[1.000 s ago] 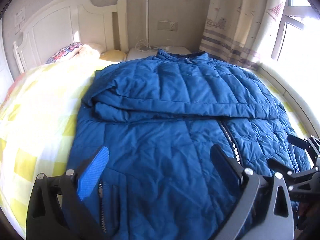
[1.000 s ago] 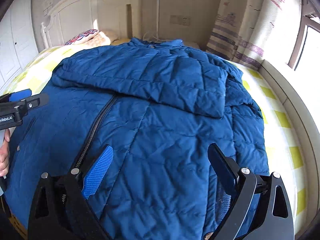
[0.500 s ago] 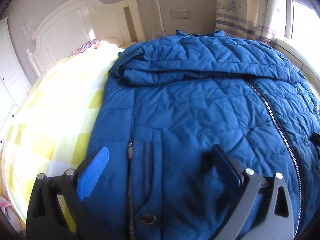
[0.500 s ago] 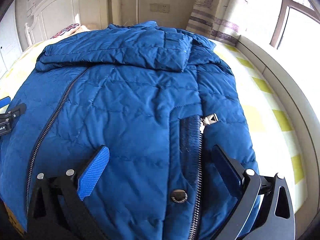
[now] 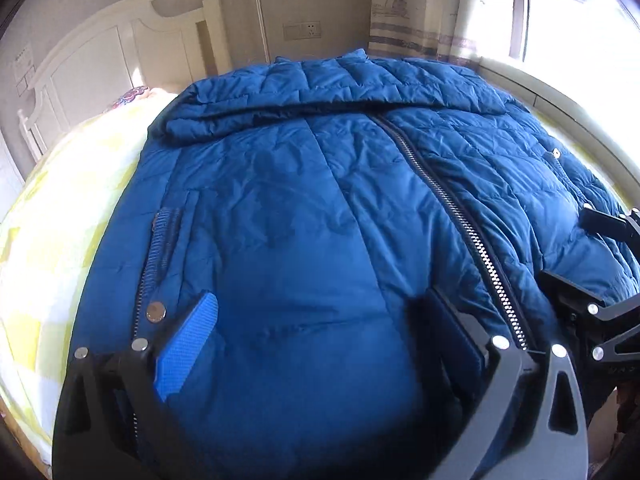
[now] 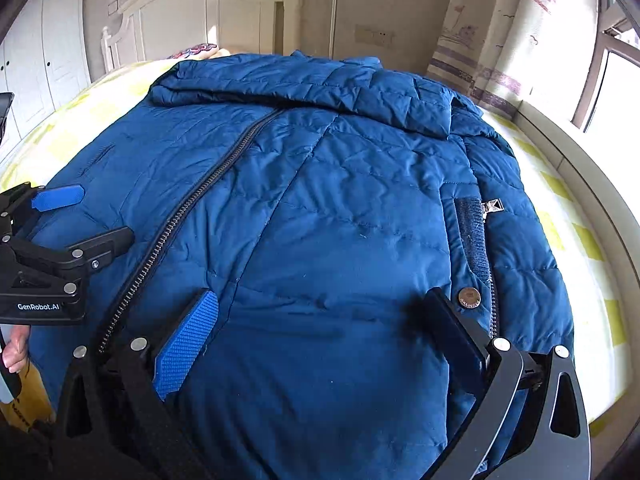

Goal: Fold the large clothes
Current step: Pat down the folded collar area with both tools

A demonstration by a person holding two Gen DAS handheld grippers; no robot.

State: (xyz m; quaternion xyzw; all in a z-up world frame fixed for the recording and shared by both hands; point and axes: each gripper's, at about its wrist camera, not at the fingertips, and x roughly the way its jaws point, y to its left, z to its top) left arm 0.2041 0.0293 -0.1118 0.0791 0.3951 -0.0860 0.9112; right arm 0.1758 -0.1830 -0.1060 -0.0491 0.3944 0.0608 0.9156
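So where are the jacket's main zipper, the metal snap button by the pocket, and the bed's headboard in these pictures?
main zipper (image 5: 452, 196): left wrist view, on the teeth midway down the jacket front.
snap button (image 6: 469, 297): right wrist view, on the round metal face.
headboard (image 6: 180, 12): right wrist view, on the white panel below the curved top.

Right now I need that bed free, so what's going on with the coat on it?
A person is folding a blue puffer jacket spread front-up on the yellow checked bed, holding a two-finger gripper in each hand. Its sleeves are folded across the chest. The left gripper and right gripper are both open, low over the hem on either side of the zipper. Neither grips fabric yet.
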